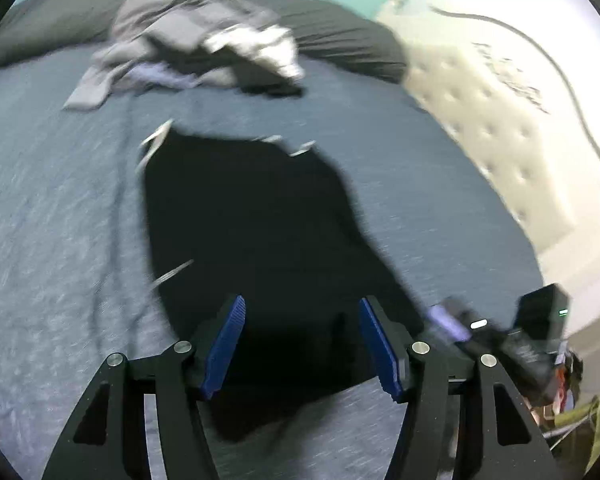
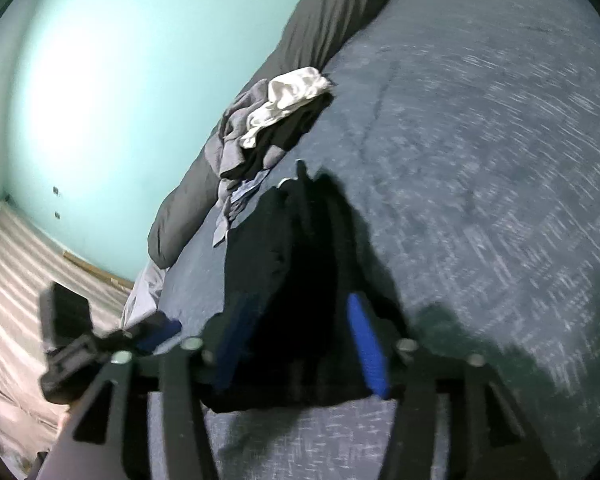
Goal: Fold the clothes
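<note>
While both hand-held grippers hang released over the black garment (image 1: 256, 216), a clothes pile (image 1: 196, 52) lies beyond.

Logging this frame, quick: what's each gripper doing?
Left gripper: open, holding nothing, over the black garment.
Right gripper: open, fingers either side of the garment's near edge, not clamped.

Open left tongs (image 1: 301, 344) over black garment (image 1: 256, 216) (blurred) on bedspread (image 1: 60, 200).

Black garment (image 1: 256, 220) spread on the bed.
Dark, lying mostly flat, white tags at its far edge. Crumpled pile of grey, white and black clothes (image 1: 196, 52) lies beyond it, apart.
</note>
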Tool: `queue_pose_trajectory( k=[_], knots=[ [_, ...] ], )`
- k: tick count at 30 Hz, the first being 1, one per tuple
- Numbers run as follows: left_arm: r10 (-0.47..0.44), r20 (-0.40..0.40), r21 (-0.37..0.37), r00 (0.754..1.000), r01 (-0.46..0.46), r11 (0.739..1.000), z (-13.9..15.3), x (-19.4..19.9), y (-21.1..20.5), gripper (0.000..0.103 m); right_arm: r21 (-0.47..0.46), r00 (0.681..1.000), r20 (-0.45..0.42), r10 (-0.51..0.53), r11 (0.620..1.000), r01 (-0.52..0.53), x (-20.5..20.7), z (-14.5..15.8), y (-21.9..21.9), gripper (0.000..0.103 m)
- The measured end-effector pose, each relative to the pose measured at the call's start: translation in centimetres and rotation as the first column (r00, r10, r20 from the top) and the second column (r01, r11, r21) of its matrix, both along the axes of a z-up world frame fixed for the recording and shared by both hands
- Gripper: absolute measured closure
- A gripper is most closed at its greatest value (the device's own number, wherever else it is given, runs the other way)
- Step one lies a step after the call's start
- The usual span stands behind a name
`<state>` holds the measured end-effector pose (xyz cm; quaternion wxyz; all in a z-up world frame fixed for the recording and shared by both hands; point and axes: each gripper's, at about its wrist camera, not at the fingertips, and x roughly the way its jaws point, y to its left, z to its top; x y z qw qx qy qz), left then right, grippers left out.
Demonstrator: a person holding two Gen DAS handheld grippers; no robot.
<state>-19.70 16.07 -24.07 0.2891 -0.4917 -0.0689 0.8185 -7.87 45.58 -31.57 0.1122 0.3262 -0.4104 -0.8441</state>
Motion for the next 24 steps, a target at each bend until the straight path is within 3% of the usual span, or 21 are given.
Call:
queue_pose_trajectory(
  k=[5, 11, 12, 13, 16, 21, 24],
  knots=[
    [0.014, 0.043, -0.014, 0.999, -0.013, 1.000, -3.1, 0.0, -2.0, 0.040, 0.034, 0.998, -0.008, 0.056, 0.998, -0.055, -1.3, 0.7, -1.7, 0.039],
    [-0.019, 0.055, -0.018, 0.998, 0.020, 1.000, -4.5, -0.1, -1.4, 0.040, 0.084, 0.991, 0.053, 0.122, 0.988, -0.126, -3.8, -0.6, -3.9, 0.040],
    [-0.028, 0.054, -0.024, 0.998, 0.029, 0.999, -4.6, -0.1, -1.4, 0.040, 0.079, 0.991, 0.058, 0.124, 0.989, -0.128, -4.0, -1.0, -3.9, 0.048],
    [-0.033, 0.056, -0.025, 0.998, 0.035, 0.999, -4.7, 0.0, -1.4, 0.040, 0.070, 0.990, 0.062, 0.126, 0.989, -0.130, -4.2, -1.3, -3.8, 0.068],
    [-0.046, 0.060, -0.035, 0.997, 0.048, 0.998, -5.2, 0.0, -1.4, 0.040, 0.077, 0.992, 0.059, 0.115, 0.990, -0.119, -4.1, -1.2, -3.4, 0.087],
    [-0.092, 0.057, -0.073, 0.994, 0.096, 0.993, -5.3, 1.2, -0.6, 0.040, 0.091, 0.994, -0.036, 0.105, 0.991, -0.102, -2.4, 2.6, -2.3, 0.092],
    [-0.102, 0.056, -0.094, 0.993, 0.107, 0.990, -5.1, 1.5, -0.4, 0.040, 0.114, 0.996, -0.008, 0.092, 0.989, -0.090, -1.5, 2.4, -1.9, 0.092]
  ],
)
